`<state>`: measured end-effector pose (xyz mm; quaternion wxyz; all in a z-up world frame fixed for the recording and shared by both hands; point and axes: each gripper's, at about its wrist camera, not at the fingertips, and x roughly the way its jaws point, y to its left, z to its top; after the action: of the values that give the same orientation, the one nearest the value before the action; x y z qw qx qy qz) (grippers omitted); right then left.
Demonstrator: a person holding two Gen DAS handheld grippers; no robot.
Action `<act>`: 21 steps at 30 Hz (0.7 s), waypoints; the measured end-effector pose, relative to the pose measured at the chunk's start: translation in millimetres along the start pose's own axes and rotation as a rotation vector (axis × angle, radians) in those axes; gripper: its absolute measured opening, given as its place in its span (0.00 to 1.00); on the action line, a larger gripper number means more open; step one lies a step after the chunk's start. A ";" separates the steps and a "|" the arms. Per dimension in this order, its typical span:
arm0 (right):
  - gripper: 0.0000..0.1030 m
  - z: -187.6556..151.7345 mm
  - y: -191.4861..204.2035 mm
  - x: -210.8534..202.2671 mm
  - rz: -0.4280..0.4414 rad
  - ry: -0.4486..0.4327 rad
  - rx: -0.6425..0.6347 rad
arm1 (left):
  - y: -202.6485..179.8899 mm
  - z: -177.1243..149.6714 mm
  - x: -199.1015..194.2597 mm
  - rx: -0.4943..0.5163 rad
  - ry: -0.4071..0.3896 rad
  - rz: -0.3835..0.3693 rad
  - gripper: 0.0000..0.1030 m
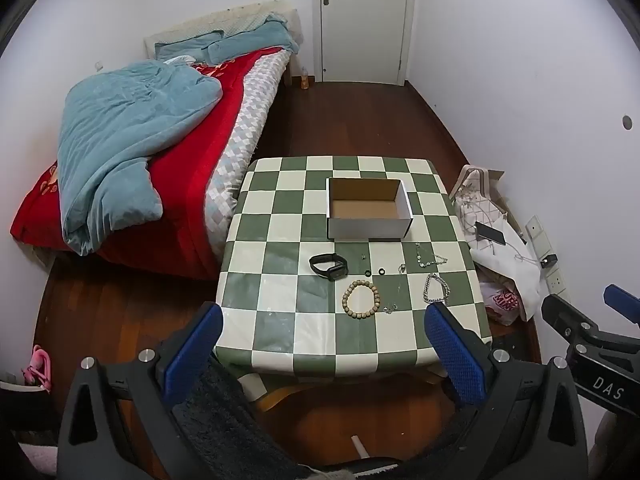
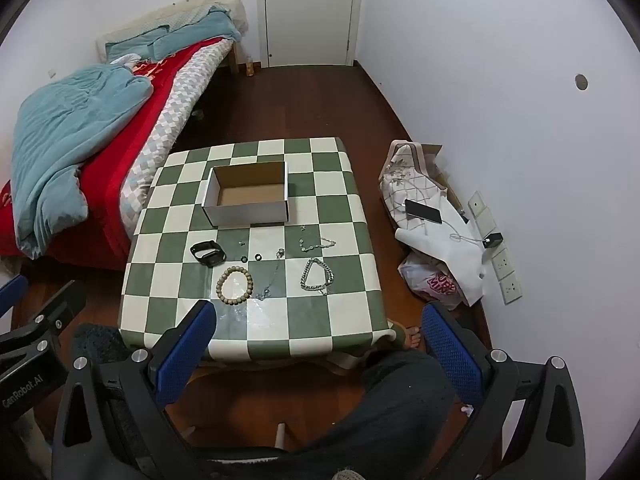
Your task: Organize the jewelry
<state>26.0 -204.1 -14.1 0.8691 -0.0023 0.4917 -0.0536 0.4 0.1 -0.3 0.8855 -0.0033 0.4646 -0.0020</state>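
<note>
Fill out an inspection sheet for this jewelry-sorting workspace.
Surface: green-and-white checkered tablecloth on a small table.
Job's things: open white cardboard box, nothing in it; black smartwatch, wooden bead bracelet, chunky silver chain, thin silver necklace and small black rings lie loose in front of it.
Clutter: nothing seen on the table.
Grippers: left gripper and right gripper both open, holding nothing, above the table's near edge.
Cables: white charging cable to a phone on the floor pile.
Surroundings: bed with red blanket, white door, wooden floor.
</note>
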 end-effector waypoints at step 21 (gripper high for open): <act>1.00 -4.9 -1.0 -2.9 0.002 -0.003 -0.003 | -4.6 3.5 -1.7 0.000 -0.008 0.003 1.00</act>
<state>20.3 -204.6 -14.1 0.8700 -0.0034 0.4903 -0.0521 2.2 -4.5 3.1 0.8875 -0.0025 0.4609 -0.0010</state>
